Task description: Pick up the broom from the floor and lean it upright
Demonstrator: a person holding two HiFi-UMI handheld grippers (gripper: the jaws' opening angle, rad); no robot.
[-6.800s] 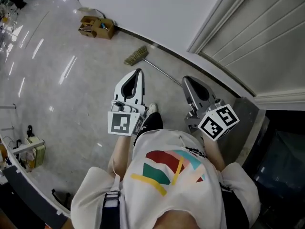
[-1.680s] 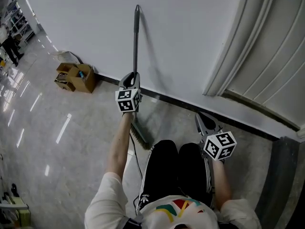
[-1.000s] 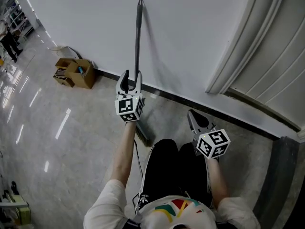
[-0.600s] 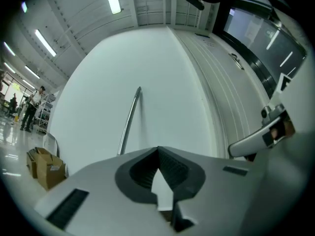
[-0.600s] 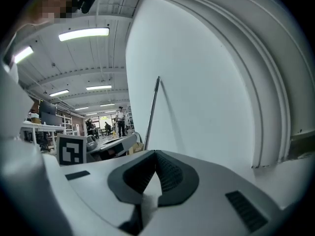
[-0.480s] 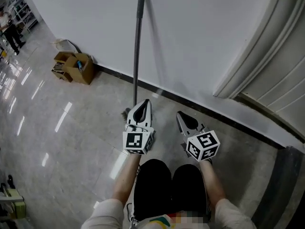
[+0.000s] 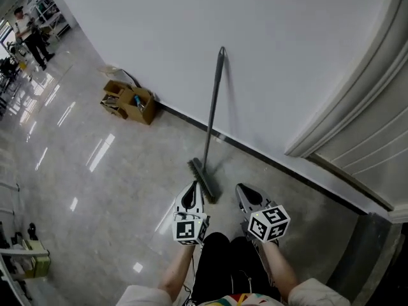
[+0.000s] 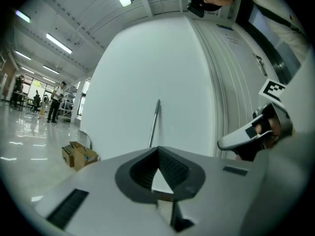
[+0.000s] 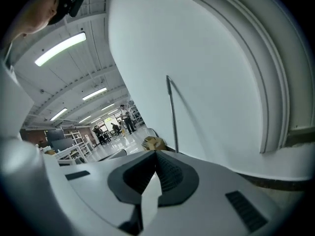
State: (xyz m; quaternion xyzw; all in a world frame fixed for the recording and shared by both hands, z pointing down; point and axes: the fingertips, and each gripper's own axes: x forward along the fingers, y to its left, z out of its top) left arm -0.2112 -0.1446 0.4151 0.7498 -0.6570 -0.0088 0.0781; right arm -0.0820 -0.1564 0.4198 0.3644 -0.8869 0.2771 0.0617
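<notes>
Faces a white wall (image 7: 159,30) above a glossy grey floor (image 7: 95,190). Sees the broom (image 7: 212,113) leaning upright, handle tip on the wall, bristles on the floor. Notes a cardboard box (image 7: 131,101) at the wall's foot, left of it. Holds left gripper (image 7: 191,191) and right gripper (image 7: 244,193) fully closed, empty, near the bristles.

I saw a long-handled grey broom (image 7: 211,116), a plain white wall (image 7: 287,50), a brown cardboard box (image 7: 132,101) and a glossy pale grey floor (image 7: 95,190).
</notes>
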